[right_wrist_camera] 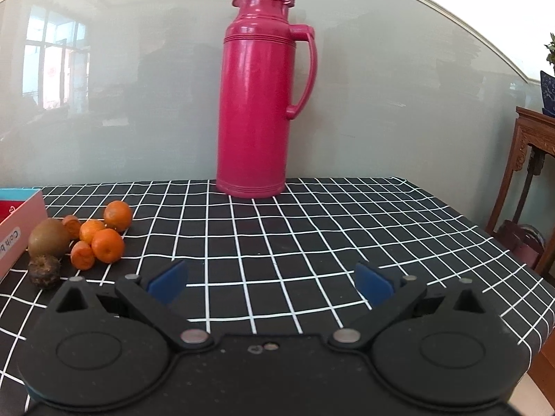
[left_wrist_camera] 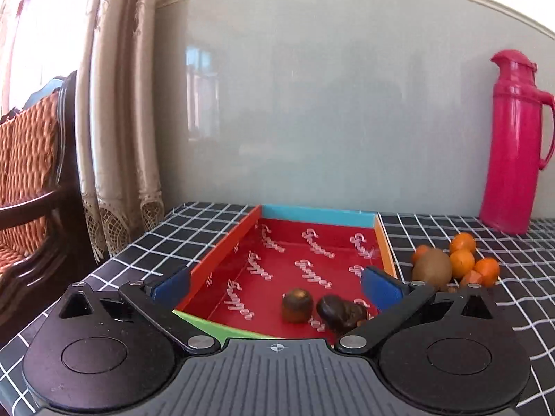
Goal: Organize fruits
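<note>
While both pairs of tongs hover over the desk with its black, white-gridded cloth, neither grips anything. Left tongs: jaws spread wide and empty, pointing into a shallow box with a red printed floor and walls of orange-red, blue, orange and green; its near end lies between the blue pads. Two dark brown fruits lie on the box floor just ahead of these tongs, toward the right pad: a rounded, blunt-topped one and a darker, lumpier one just beside it, apparently not touching. Beyond the right pad, outside the box's orange wall, lies a cluster of loose fruit: a kiwi with small oranges packed against its far and right sides. A tall pink thermos jug stands upright farther right, against the pale wall. Right tongs: jaws likewise wide apart and empty above bare cloth, with the same jug straight ahead at the desk's far edge. Well to the left of the left pad lies the same cluster, the kiwi nearest the box corner, the oranges to its right, and a small dark wrinkled fruit just in front of the kiwi.
</note>
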The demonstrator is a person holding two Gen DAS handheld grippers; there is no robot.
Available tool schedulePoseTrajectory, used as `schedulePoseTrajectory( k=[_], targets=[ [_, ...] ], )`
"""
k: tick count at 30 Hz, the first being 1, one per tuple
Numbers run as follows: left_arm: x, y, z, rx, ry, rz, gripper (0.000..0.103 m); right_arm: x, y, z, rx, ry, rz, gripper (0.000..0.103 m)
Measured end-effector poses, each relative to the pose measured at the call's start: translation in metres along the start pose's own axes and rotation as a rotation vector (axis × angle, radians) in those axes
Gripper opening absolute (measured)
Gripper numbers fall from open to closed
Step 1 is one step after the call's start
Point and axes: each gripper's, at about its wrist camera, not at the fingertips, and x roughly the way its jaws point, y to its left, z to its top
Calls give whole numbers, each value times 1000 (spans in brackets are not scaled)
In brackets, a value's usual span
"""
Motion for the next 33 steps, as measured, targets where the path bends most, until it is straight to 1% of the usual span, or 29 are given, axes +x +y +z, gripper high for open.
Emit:
schedulePoseTrajectory(
  k=[6,10,14,16,18,22,28,33],
  targets=[
    [-6,-7,0,28,-16,-1,103,0,-1,0,4,1,0,103],
    [-6,-14,-1,53,-9,-2,103,0,0,-1,1,-1,2,103],
    [-10,-16,-1,45,-3,-11,103,0,0,-1,2,2,2,103],
    [-9,-16,-2,46,13,-10,103,-1,-1,-1,5,1,2,103],
    [-9,-16,-2,46,24,3,103,-1,0,-1,3,2,2,103],
    [-14,-10,0,16,3,19,103,-1,1,-1,-5,3,3,103],
    [-13,1,1,-5,-1,125,103,1,7,-1,-10,10,18,103],
    [-13,19,2,-62,5,135,103,1,17,-1,-22,5,34,103]
  ],
)
